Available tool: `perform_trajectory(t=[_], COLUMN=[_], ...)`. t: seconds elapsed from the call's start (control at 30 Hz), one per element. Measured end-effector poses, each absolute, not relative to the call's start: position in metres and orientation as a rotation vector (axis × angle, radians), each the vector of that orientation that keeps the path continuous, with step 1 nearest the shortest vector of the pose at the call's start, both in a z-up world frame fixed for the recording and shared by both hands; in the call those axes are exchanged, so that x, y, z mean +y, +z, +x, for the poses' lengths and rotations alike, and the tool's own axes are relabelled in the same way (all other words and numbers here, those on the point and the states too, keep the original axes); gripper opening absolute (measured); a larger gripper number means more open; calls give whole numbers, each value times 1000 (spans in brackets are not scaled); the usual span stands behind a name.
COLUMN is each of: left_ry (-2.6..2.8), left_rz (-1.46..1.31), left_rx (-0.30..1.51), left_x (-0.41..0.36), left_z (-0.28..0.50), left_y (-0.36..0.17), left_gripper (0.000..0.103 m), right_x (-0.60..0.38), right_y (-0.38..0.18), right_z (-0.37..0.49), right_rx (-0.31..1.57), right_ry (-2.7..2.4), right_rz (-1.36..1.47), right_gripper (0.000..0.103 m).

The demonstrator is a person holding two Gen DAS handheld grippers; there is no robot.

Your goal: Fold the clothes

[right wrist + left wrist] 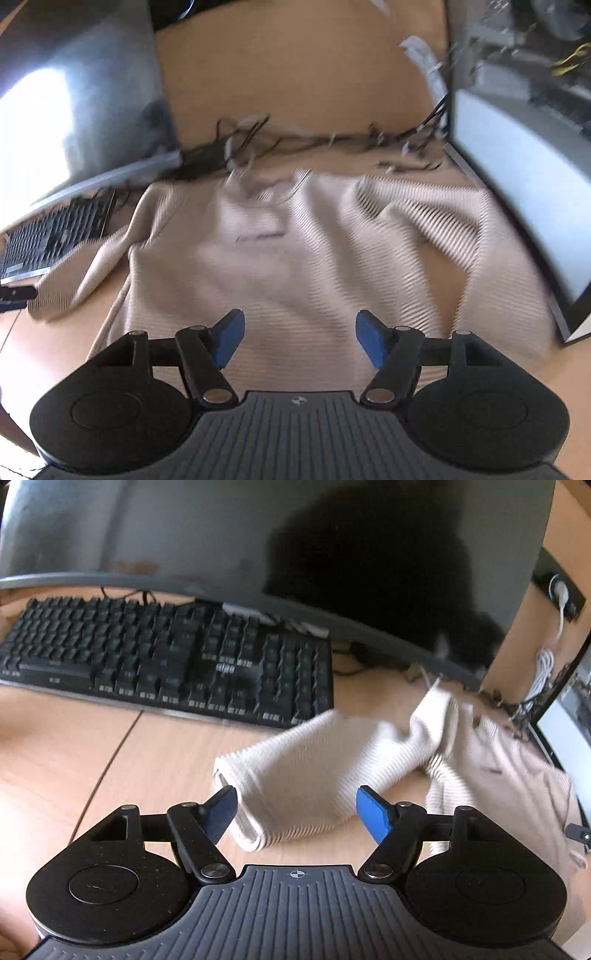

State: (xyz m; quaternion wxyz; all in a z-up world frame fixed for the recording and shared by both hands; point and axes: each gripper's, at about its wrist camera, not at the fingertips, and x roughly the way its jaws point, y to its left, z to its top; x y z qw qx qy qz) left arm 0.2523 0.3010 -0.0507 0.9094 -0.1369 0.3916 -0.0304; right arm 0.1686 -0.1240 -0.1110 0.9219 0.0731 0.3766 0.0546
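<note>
- Left wrist view showed the left gripper (295, 814) with its fingers (371, 818) spread wide apart and nothing between them; the cuffed end of the sweater's sleeve (295, 771) lay on the counter (74, 760) just ahead of the gap, nearer the left-hand finger.
- Right wrist view showed the right gripper (300, 338) likewise with its fingers apart and empty, poised over the hem end of the cream ribbed sweater (295, 258), which lay spread but rumpled on the counter, its collar at the far end from the fingers.
- One sleeve ran out past the left-hand finger toward the keyboard (48, 236); the other side bunched into ridges beyond the right-hand finger, near a monitor (524, 199).
- Both pictures were blurred, so how close the fingers were to the cloth could not be told.
- Judged from this, a good fold would call for pinching only the cuff's edge, lifting it clear of the keyboard, and laying the sleeve across the body without dragging the knit.
- The ridges on the right would likely need smoothing flat, or any fold would set crooked.
</note>
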Motion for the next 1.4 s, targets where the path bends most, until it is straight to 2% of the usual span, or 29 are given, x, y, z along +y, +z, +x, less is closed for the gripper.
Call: perform_trajectory(t=[0.23, 0.4, 0.43, 0.5, 0.57, 0.63, 0.73, 0.9, 0.93, 1.0, 1.03, 1.07, 1.13, 1.2, 1.23, 1.27, 1.4], left_ry=[-75, -70, -67, -54, -12, 36, 129, 261, 282, 285, 284, 284, 236, 133, 68, 25, -4], left_rz=[-312, -299, -305, -304, -253, -220, -252, -318, -339, -416, -455, -495, -485, -424, -369, -319, -234], left_rx=[800, 816, 826, 852, 858, 829, 739, 628, 619, 604, 597, 589, 592, 624, 670, 707, 830], left_x=[311, 311, 311, 307, 300, 301, 324, 373, 383, 400, 408, 416, 416, 405, 393, 384, 352], left_z=[254, 262, 264, 269, 272, 272, 267, 251, 248, 238, 233, 229, 223, 218, 219, 217, 228], left_y=[-62, -68, -71, -77, -80, -75, -53, -16, -12, -10, -9, -8, -10, -14, -19, -24, -60], left_gripper=[94, 94, 92, 79, 34, 6, 5, 5, 6, 22, 43, 59, 67, 79, 89, 91, 90], right_x=[-106, -100, -99, -93, -88, -82, -74, -62, -61, -60, -60, -61, -60, -58, -58, -57, -54], right_y=[-119, -122, -124, -125, -127, -128, -131, -134, -134, -135, -135, -135, -135, -134, -134, -134, -134], right_z=[162, 161, 161, 161, 161, 161, 161, 158, 158, 158, 158, 158, 158, 158, 158, 158, 157], right_rx=[810, 828, 833, 841, 849, 857, 869, 868, 868, 866, 865, 864, 865, 866, 867, 867, 870], right_ry=[141, 147, 152, 178, 203, 229, 267, 310, 313, 315, 315, 314, 315, 316, 317, 318, 321], right_rz=[138, 120, 117, 98, 78, 59, 29, -35, -41, -42, -43, -43, -47, -52, -54, -57, -66], right_gripper=[69, 70, 70, 70, 70, 70, 70, 80, 80, 82, 82, 83, 83, 85, 85, 85, 85])
